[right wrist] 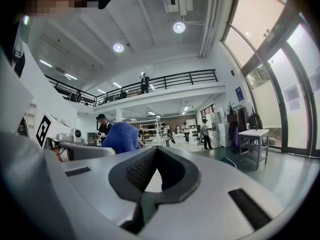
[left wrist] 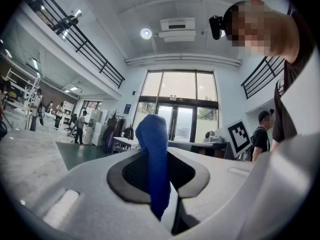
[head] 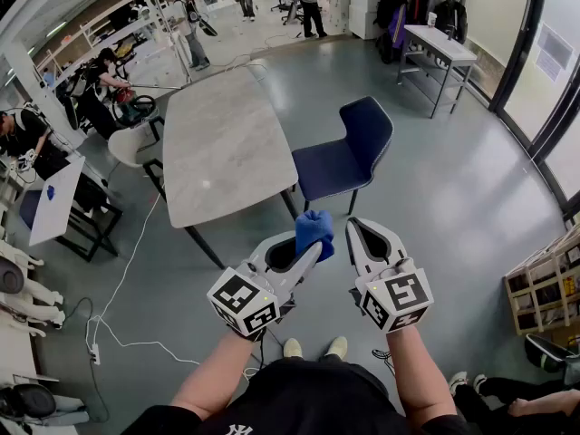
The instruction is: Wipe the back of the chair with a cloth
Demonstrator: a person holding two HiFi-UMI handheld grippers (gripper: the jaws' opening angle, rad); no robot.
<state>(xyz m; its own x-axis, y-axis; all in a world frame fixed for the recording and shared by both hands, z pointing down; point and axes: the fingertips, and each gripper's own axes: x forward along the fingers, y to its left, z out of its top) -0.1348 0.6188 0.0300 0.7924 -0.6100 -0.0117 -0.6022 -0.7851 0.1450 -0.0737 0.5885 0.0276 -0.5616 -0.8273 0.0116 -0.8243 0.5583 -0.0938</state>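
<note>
A navy blue chair [head: 345,153] stands on the grey floor by the near end of a marble-topped table [head: 220,144], its back turned to the right and away from me. My left gripper [head: 311,246] is held at waist height in front of the chair, shut on a blue cloth [head: 314,233]. In the left gripper view the cloth [left wrist: 154,156] stands up out of the closed jaws. My right gripper [head: 354,226] hangs just to the right of it, shut with nothing in it. From the right gripper view the cloth [right wrist: 120,136] shows at the left.
A grey metal bench [head: 439,53] stands at the back right by the glass wall. A wooden shelf unit [head: 546,287] is at the right edge. Cables and a power strip [head: 93,352] lie on the floor at the left. Several people work at the far desks.
</note>
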